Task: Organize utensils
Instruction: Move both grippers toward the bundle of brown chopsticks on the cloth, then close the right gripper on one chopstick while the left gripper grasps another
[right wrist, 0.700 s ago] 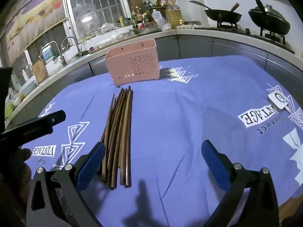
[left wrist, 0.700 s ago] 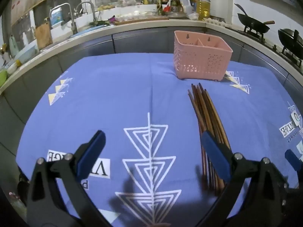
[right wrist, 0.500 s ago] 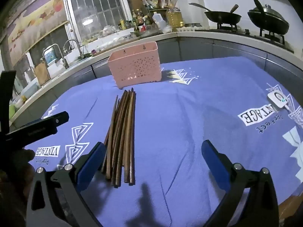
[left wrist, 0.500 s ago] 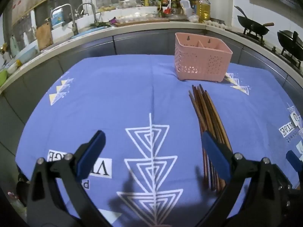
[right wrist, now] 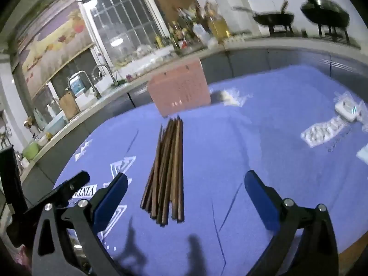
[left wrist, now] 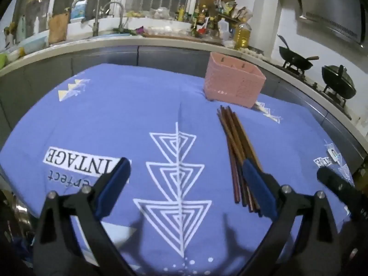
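Note:
A bundle of several dark brown chopsticks [left wrist: 238, 145] [right wrist: 168, 165] lies lengthwise on the blue patterned tablecloth [left wrist: 128, 105]. Behind its far tips stands a pink perforated utensil basket [left wrist: 232, 82] [right wrist: 180, 92], upright. My left gripper [left wrist: 185, 179] hovers open over the cloth's white triangle print, its right pad just in front of the bundle's near ends. My right gripper [right wrist: 186, 188] is open too, and the near ends of the chopsticks lie between its spread fingers, untouched. Nothing is held by either one.
A small white device [right wrist: 346, 109] lies on the cloth at the right. A counter with a sink and taps [left wrist: 96, 23], bottles [left wrist: 241, 35] and two woks [left wrist: 296, 58] curves round the far side. The right view is blurred by motion.
Both grippers have pushed forward and a little lower towards the chopsticks, so the bundle and basket look closer. The right view has swung so the bundle sits between its fingers. Jaws stay wide.

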The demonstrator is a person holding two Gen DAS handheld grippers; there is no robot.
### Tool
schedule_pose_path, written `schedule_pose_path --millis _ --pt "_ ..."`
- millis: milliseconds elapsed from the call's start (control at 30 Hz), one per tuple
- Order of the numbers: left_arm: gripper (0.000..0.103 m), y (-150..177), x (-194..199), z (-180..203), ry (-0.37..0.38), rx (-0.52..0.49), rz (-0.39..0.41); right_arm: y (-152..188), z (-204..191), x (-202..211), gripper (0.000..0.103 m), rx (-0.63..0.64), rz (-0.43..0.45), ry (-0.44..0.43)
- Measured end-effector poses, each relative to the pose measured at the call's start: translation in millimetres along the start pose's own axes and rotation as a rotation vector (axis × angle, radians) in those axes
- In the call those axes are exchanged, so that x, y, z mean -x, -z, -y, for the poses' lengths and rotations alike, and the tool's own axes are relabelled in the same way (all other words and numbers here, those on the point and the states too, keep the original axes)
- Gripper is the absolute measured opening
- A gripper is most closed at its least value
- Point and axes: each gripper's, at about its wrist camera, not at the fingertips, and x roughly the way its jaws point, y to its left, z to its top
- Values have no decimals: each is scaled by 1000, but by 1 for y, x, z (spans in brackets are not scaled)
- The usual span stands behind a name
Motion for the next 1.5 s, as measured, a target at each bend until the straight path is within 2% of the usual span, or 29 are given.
schedule_pose_path --millis 67,100,233,267,433,533,733,1033,1500 --pt "97 -2 4 5 49 -17 25 -5 -6 6 97 41 52 18" --pt "97 -3 5 9 46 -36 32 -5 -7 9 95 59 75 30" --pt "97 -24 -2 23 12 -128 62 -9 -12 8 91 110 95 50" --pt "97 -19 -4 29 -2 -134 79 -10 -13 7 88 123 96 54" --pt "97 -65 1 42 -59 -134 217 -25 -22 5 81 182 148 78" --pt "97 -74 2 49 -66 -138 253 -32 -26 3 74 187 174 76" --pt "97 -73 6 49 -84 -159 257 -32 -26 -5 60 203 154 69" --pt "97 -68 -3 47 -107 -158 241 -29 -24 -6 60 194 164 73" --pt "97 -66 -28 40 -136 -159 178 -30 -27 -16 57 219 119 50"
